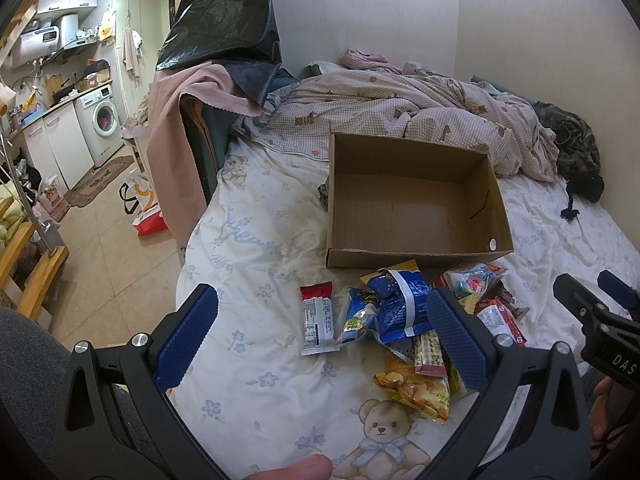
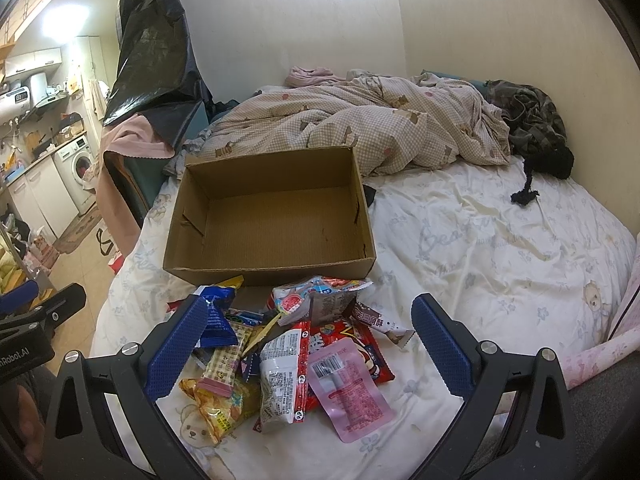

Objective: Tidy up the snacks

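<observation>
A rectangular corrugated cardboard box (image 2: pixel 276 216) sits open on the bed (image 2: pixel 480 248), whose cotton sheet is printed with teddy bears. Just in front of the box lies a heap of crinkly foil and plastic snack packets (image 2: pixel 296 344), none inside it. The left hand-held gripper (image 1: pixel 320 340) and right hand-held gripper (image 2: pixel 308 348) both hover spread wide, holding nothing, ribbed blue pads (image 2: pixel 176 352) facing inward.

Both wrist cameras look down close over the bed (image 1: pixel 260 240), sharing the cardboard box (image 1: pixel 412 204) and snack pile (image 2: pixel 288 344).
</observation>
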Motion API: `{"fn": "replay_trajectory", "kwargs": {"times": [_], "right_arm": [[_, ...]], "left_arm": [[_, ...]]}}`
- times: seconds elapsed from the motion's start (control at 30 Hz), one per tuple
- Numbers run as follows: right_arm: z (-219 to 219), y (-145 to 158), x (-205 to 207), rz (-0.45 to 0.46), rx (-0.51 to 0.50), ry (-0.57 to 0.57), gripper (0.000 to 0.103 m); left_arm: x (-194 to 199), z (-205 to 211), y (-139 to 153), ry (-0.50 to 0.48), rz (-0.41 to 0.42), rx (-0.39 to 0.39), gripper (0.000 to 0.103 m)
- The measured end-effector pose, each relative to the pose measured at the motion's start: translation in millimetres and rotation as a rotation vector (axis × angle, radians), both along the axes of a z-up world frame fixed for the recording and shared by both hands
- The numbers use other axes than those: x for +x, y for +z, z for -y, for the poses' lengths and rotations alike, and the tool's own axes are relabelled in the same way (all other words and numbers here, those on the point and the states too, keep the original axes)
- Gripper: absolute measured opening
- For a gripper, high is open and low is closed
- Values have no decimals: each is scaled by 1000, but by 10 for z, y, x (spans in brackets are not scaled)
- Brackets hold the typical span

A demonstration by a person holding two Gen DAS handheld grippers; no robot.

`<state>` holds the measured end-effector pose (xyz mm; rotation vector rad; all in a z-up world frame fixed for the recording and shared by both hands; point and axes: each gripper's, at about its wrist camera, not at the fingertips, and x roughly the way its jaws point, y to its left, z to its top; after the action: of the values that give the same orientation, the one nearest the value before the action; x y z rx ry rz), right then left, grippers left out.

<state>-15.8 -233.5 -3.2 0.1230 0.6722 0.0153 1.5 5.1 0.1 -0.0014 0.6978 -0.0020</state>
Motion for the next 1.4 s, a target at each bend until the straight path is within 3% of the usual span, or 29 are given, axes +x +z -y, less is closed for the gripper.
{"fn": "replay_trajectory", "kwargs": {"times": [0.57, 0.83, 0.97, 1.13, 1.4], "right_arm": [[25, -27, -12, -2, 1, 0, 103], [-9, -125, -37, -32, 13, 4, 103], [-9, -166, -60, -49, -3, 11, 103], [126, -179, -60, -70, 43, -21, 103], [322, -191, 17, -132, 167, -45, 103]], "left_arm": [[-17, 1, -69, -3, -12, -5, 103], [33, 83, -115, -64, -84, -31, 103], [69, 136, -107, -94, -104, 9, 103], [116, 49, -98, -67, -117, -6, 103], [430, -290, -173, 44, -262, -44, 103]]}}
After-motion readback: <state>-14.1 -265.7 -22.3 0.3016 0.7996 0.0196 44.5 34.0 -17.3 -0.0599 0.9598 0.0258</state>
